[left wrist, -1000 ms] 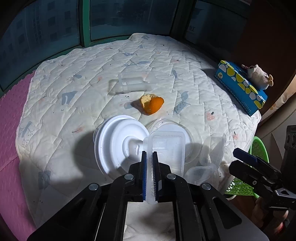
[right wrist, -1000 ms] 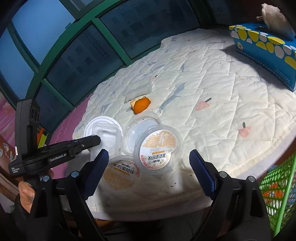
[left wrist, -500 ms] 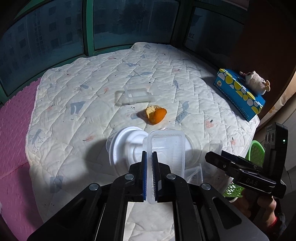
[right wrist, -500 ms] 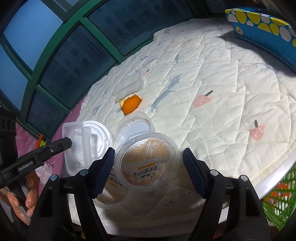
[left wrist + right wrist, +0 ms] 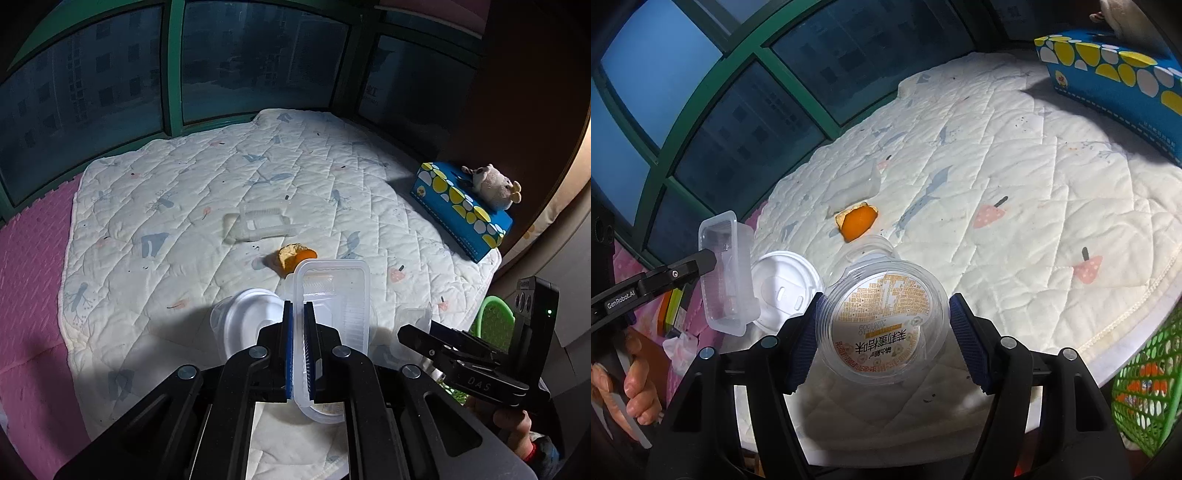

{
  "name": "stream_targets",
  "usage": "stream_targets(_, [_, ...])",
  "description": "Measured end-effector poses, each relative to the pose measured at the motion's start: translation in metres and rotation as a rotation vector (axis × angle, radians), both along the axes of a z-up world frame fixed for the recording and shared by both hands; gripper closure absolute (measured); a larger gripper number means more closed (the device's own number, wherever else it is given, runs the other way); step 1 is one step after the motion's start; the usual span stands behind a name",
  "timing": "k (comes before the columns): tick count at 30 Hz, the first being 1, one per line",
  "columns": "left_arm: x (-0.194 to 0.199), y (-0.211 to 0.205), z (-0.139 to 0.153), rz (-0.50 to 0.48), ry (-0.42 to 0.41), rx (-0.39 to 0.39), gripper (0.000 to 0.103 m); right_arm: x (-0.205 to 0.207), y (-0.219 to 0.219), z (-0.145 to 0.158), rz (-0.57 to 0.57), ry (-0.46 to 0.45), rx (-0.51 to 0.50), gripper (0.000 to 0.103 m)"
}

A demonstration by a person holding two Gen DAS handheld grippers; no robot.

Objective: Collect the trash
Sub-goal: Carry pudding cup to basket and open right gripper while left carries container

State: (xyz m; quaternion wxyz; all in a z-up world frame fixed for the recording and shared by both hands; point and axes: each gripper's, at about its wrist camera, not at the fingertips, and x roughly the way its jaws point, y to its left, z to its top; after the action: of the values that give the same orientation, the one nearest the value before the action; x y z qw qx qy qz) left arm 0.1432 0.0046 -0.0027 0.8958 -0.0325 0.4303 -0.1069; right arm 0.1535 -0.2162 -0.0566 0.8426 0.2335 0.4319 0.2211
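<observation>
**Both grippers lifting plastic trash toward the bin**

Left wrist view: the left gripper (image 5: 299, 354) is pinching the rim of a clear rectangular plastic tray (image 5: 332, 302), its jaws pressed together on the thin wall and the tray raised off the quilted white surface (image 5: 184, 192). Beneath it a white round plastic lid (image 5: 243, 321) is lying near the surface's front edge. Farther off, a piece of orange peel (image 5: 295, 256) and a second clear plastic tray (image 5: 258, 223) are waiting, untouched. A green mesh basket (image 5: 495, 317) is standing off the right edge, probably the bin.

Right wrist view: the right gripper (image 5: 882, 325) is holding a clear round plastic cup with an orange printed label (image 5: 882, 314), the jaws wide but closed on its sides. The cup looks empty and thin-walled, likely to flex under pressure. The step in hand appears to be carrying; next, each piece needs moving over the green basket (image 5: 1145, 387) before the jaws are spread.
</observation>
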Motion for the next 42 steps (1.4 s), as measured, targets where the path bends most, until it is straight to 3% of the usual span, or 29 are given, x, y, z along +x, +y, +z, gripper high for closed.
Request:
stream_targets(8, [-0.002,-0.04,-0.003,-0.085,0.013,-0.022,0.097,-0.029,-0.034,0.017,-0.072,-0.03,-0.038,0.036])
stream_targets(17, [-0.005,-0.105,-0.007,-0.211,0.024,-0.038,0.097,-0.072,-0.11,0.016,-0.237,-0.007,-0.087,0.036])
stream_targets(31, [-0.016,-0.201,-0.013,-0.382,0.048,-0.012,0.097,-0.128,-0.241,-0.033,-0.515,0.151,-0.158,0.036])
stream_targets(42, [-0.023,-0.24,-0.02,-0.448,0.071,0.017,0.097,-0.143,-0.273,-0.068,-0.593,0.246,-0.143,0.034])
